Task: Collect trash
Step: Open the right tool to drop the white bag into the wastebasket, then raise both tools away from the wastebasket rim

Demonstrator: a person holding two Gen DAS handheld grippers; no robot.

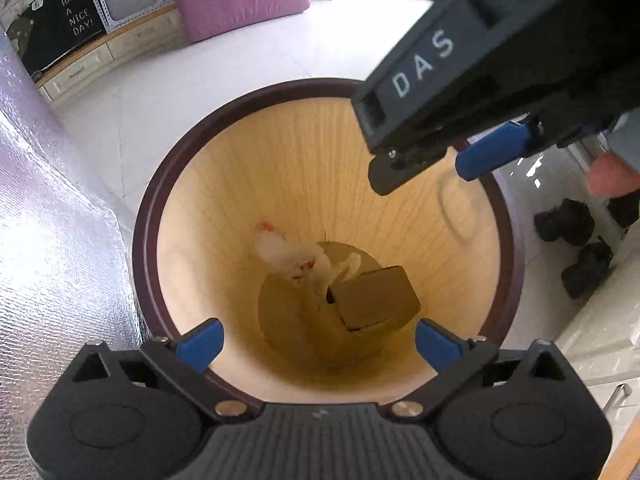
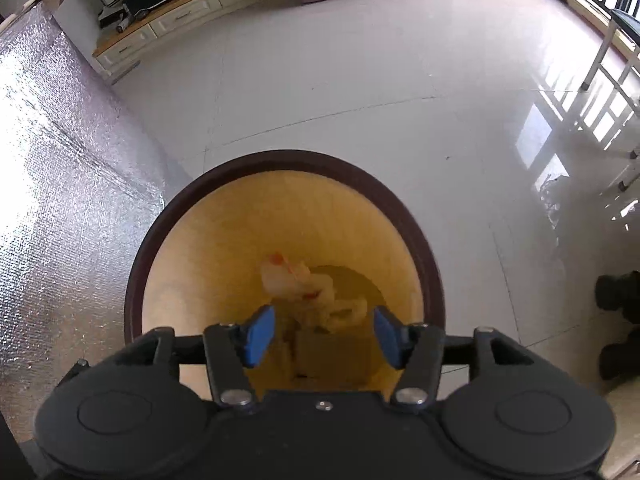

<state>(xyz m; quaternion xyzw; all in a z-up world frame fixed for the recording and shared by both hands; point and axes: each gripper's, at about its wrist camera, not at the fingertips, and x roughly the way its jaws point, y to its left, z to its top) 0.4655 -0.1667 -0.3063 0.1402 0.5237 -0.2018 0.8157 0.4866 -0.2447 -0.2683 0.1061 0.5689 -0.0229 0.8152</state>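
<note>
Both the left gripper point(image 1: 318, 344) and right gripper point(image 2: 323, 334) had their fingers spread and empty over the round wood-lined bin point(image 1: 280, 152), where the light, stiff little brown cardboard box point(image 1: 374, 300) and soft, squashy crumpled white wrapper point(image 1: 286, 254) sat at the bottom, probably easiest pinched by an edge.

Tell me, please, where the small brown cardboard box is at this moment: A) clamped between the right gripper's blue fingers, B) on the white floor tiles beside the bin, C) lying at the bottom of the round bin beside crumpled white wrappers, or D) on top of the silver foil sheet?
C: the cardboard box lies on the bottom of the bin next to the white wrappers, and both grippers above it are open and empty.
</note>
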